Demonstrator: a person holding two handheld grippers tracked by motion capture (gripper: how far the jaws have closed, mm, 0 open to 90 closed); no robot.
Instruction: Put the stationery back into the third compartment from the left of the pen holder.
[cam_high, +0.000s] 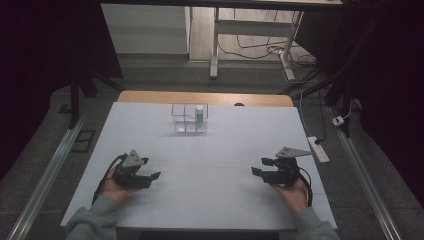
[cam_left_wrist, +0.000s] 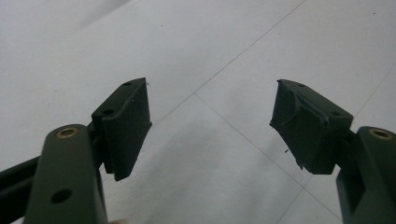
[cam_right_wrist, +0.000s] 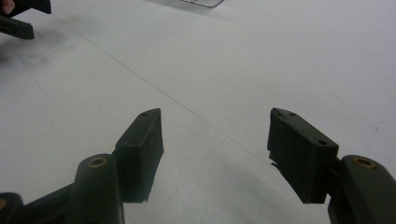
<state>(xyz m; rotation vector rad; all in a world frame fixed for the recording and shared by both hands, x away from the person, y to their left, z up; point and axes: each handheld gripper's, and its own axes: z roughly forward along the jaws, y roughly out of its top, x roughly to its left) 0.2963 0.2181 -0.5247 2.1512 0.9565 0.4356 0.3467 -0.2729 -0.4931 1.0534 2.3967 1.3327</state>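
Note:
A clear plastic box (cam_high: 186, 122) with compartments stands at the far middle of the white table (cam_high: 210, 160). A small green bottle with a white cap (cam_high: 199, 114) stands upright in its right rear compartment. My left gripper (cam_high: 154, 175) rests low at the near left, held in a hand, its jaws open and empty over bare table (cam_left_wrist: 210, 100). My right gripper (cam_high: 257, 166) sits at the near right, pointing left, jaws open with nothing between them (cam_right_wrist: 216, 116). In the right gripper view the left gripper (cam_right_wrist: 18, 21) shows far off at the top left.
A white power strip (cam_high: 318, 149) lies off the table's right edge. Metal rails (cam_high: 47, 175) run along both sides of the table. Behind the table's wooden far edge (cam_high: 205, 97) stand desk legs (cam_high: 214, 47) and loose cables (cam_high: 260, 47) on the floor.

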